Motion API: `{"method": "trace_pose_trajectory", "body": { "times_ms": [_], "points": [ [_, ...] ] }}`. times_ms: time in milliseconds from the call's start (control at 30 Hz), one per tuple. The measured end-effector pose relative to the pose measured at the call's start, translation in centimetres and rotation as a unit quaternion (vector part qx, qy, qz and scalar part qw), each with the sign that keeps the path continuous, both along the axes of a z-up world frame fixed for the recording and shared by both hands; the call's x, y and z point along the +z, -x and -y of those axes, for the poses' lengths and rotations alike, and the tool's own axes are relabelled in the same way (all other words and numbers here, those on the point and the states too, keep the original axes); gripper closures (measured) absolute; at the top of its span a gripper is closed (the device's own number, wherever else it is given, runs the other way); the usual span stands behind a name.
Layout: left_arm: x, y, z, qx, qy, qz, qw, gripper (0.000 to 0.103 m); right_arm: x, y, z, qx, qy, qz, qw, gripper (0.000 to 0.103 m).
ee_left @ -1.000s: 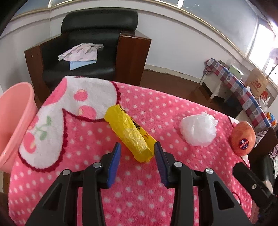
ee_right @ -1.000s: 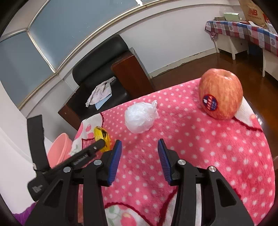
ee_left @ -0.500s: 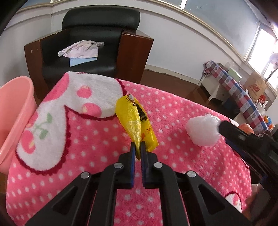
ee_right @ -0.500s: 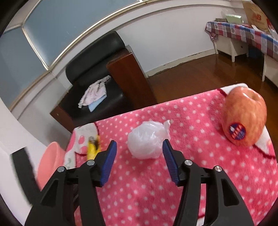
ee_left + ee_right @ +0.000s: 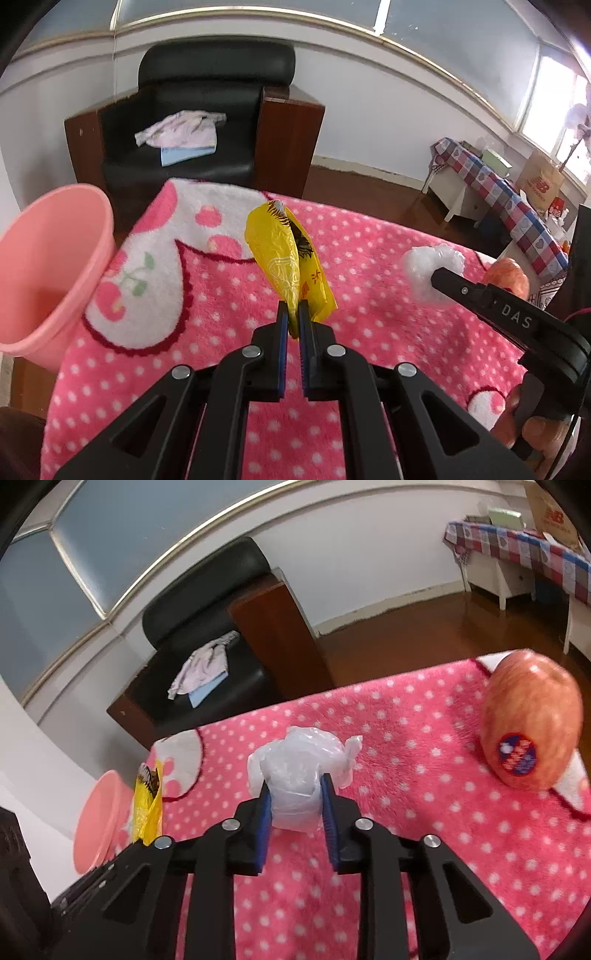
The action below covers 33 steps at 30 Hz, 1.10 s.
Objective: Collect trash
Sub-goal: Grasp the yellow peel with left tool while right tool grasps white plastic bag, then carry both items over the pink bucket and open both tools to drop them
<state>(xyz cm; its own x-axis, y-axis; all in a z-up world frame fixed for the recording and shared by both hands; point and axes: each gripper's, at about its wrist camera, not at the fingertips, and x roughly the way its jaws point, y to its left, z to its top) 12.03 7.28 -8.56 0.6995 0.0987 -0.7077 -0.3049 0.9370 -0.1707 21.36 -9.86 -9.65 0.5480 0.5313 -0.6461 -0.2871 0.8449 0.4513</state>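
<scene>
My left gripper is shut on the near end of a yellow snack wrapper, which stands lifted off the pink dotted blanket. The same yellow wrapper shows at the left of the right wrist view. My right gripper has its jaws closing around a crumpled white plastic bag, and the blue pads press its sides. In the left wrist view that plastic bag sits at the right behind the right gripper's black finger. A pink bin stands off the blanket's left edge.
A red apple with a blue sticker stands on the blanket at the right. Behind the table is a black armchair with folded clothes on its seat. A table with a checked cloth stands far right.
The left gripper shut on the yellow wrapper and raised it off the blanket. The right gripper moved in over the white plastic bag and narrowed its jaws onto it.
</scene>
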Motion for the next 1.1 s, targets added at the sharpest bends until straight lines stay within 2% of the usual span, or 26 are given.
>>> {"method": "trace_pose_trajectory", "body": {
  "times_ms": [400, 567, 833, 1100],
  "points": [
    [4.6, 7.4, 3.4, -0.028, -0.036, 0.041, 0.9981, 0.098, 4.0, 9.7, 3.5, 0.011, -0.028, 0.045, 0.999, 0.079],
    [5.6, 10.0, 4.0, -0.035, -0.035, 0.047, 0.9977, 0.098, 4.9, 12.8, 4.2, 0.013, -0.029, 0.056, 0.998, 0.079],
    [6.4, 12.0, 3.8, -0.038, -0.023, 0.054, 0.9976, 0.098, 6.8, 15.5, 3.2, 0.026, -0.017, 0.079, 0.996, 0.079],
    [7.6, 14.2, 2.3, -0.029, -0.026, 0.075, 0.9964, 0.098, 8.2, 17.3, 1.0, 0.039, -0.01, 0.098, 0.994, 0.079]
  ]
}}
